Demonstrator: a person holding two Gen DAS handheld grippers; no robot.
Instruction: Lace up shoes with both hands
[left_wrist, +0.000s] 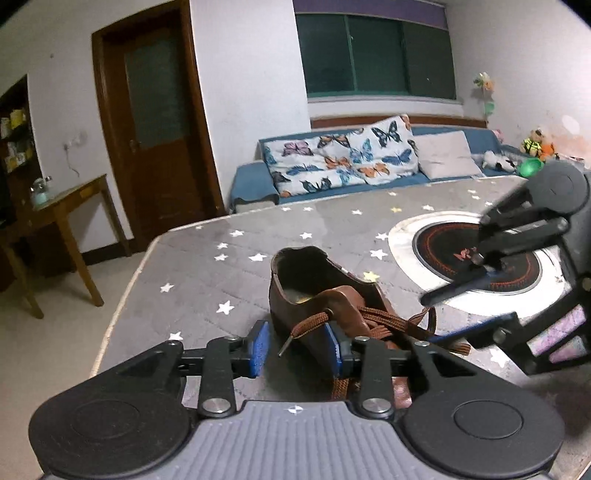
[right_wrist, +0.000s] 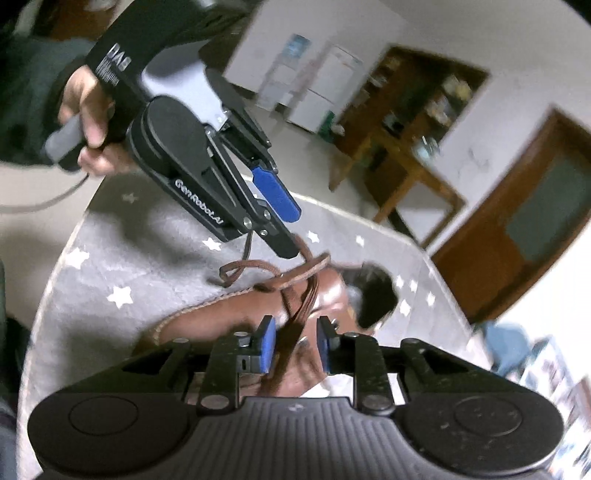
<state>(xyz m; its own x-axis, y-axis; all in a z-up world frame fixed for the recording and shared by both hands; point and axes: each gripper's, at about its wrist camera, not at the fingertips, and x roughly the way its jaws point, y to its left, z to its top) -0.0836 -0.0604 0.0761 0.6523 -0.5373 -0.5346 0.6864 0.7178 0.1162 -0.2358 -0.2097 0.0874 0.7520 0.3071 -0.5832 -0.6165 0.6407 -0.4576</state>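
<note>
Brown shoe (left_wrist: 325, 295) sits near the table's (left_wrist: 207, 280) left edge, laces (left_wrist: 391, 325) loose. Left gripper (left_wrist: 297, 349) is partly open around a lace end; right gripper (right_wrist: 293, 345) is partly open, laces between its pads. An inset round burner (left_wrist: 476, 258) lies beyond.

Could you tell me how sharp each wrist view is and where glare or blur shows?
Left wrist view: mostly sharp, brown shoe crisp, glare on the round cooktop, right gripper blurred. Right wrist view: motion-smeared throughout, laces streaked, background door soft.
</note>
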